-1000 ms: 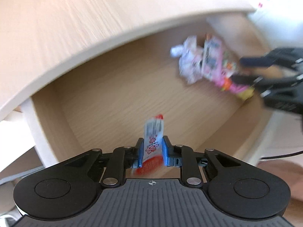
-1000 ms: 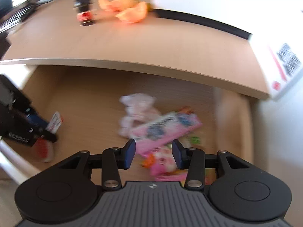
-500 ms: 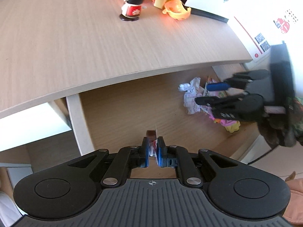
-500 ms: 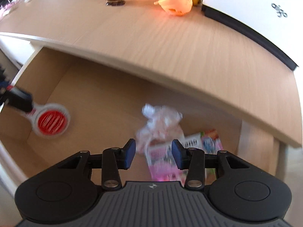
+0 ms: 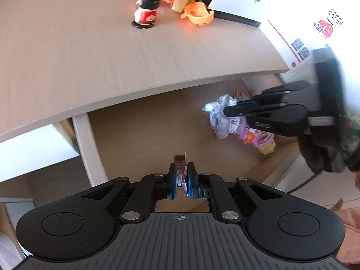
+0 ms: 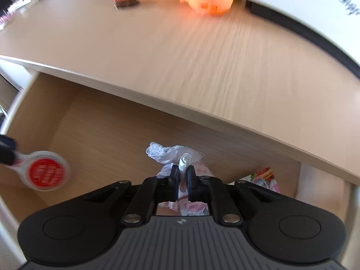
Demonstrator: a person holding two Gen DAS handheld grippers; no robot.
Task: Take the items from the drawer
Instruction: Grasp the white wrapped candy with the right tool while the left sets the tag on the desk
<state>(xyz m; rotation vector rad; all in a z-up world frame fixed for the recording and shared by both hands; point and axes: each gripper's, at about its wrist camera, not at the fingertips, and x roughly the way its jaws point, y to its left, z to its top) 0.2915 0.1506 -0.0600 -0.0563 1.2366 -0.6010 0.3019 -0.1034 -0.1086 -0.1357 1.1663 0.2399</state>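
Note:
The wooden drawer [image 5: 144, 130] stands open under the desk top. My left gripper [image 5: 182, 180] is shut on a small red-and-white packet [image 5: 181, 160], held edge-on above the drawer's left part. In the right wrist view the same packet [image 6: 46, 173] shows as a red disc with a white rim at the left edge. My right gripper [image 6: 183, 174] is shut on a fold of a crinkled white plastic bag [image 6: 171, 153] at the drawer's back right. From the left wrist view the right gripper [image 5: 231, 107] sits on that bag [image 5: 221, 126]. Pink snack packets [image 5: 261, 138] lie beside it.
The desk top [image 5: 112, 56] overhangs the drawer's back. On it stand a small black-and-red figurine [image 5: 146, 11], orange toy pieces [image 5: 198, 15] and a white box [image 5: 252, 2]. A dark-gloved hand [image 5: 324, 150] holds the right gripper. The drawer's left wall [image 5: 87, 139] is near the left gripper.
My right gripper moved from over the pink packets to the white bag and shut on it. The left gripper closed tighter, rose and turned with the packet, then held still.

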